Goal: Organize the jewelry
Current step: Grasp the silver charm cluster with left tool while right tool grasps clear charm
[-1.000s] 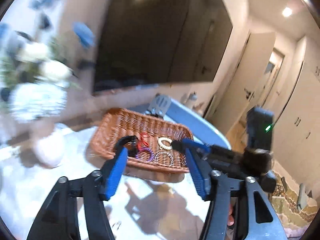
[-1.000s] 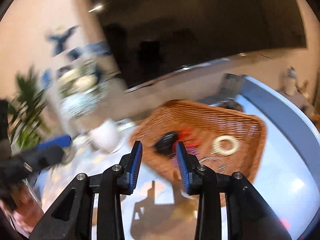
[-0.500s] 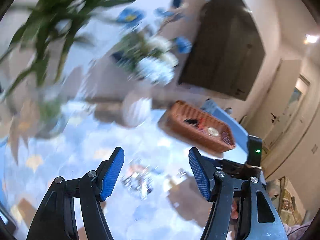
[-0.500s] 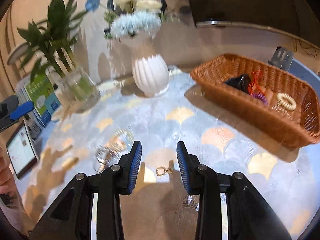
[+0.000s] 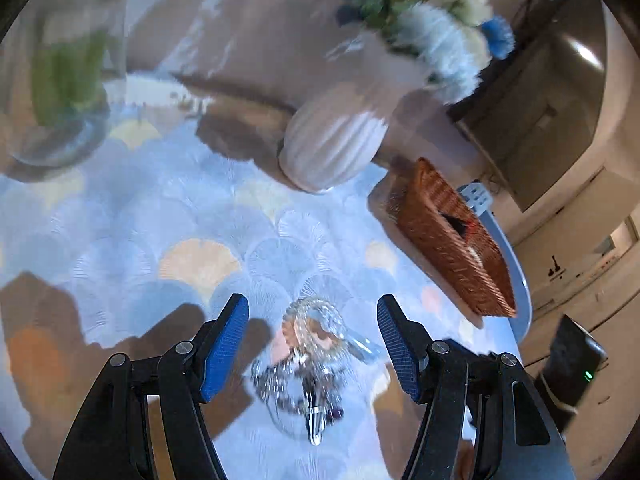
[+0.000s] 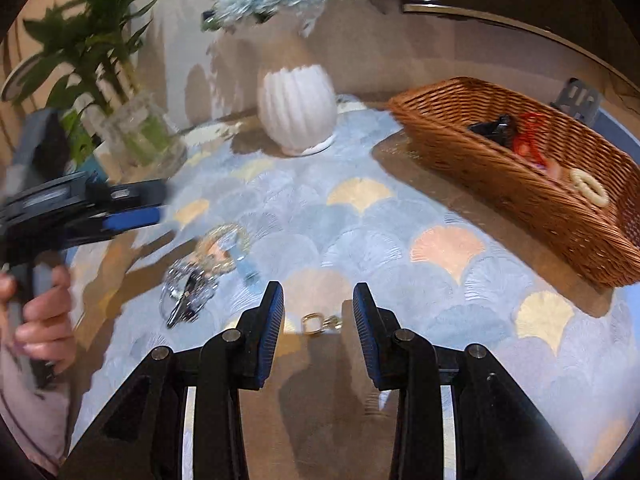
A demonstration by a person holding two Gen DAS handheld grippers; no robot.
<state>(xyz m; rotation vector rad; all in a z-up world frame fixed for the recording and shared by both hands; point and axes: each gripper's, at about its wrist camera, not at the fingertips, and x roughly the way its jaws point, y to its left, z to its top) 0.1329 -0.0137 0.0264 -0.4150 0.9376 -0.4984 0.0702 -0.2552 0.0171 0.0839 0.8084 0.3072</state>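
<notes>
My left gripper (image 5: 312,336) hangs wide open over the tangled silver jewelry pile (image 5: 308,364). My right gripper (image 6: 318,312) gapes empty around the small gold clasp (image 6: 320,323), wicker basket (image 6: 520,176) well apart.

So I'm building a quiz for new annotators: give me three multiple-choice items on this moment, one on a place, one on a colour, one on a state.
1. Where is the cream beaded ring?
A. in the wicker basket
B. beside the white vase
C. on the tablecloth

2. What colour are the tongs' pads?
A. red
B. blue
C. green

3. How do the left tongs stand?
A. shut on a bracelet
B. open above the shiny jewelry pile
C. inside the basket

Key: 1 A, it lies inside the basket's rim; 2 B, blue ribbed pads show; 3 B, a wide gap frames the pile.
</notes>
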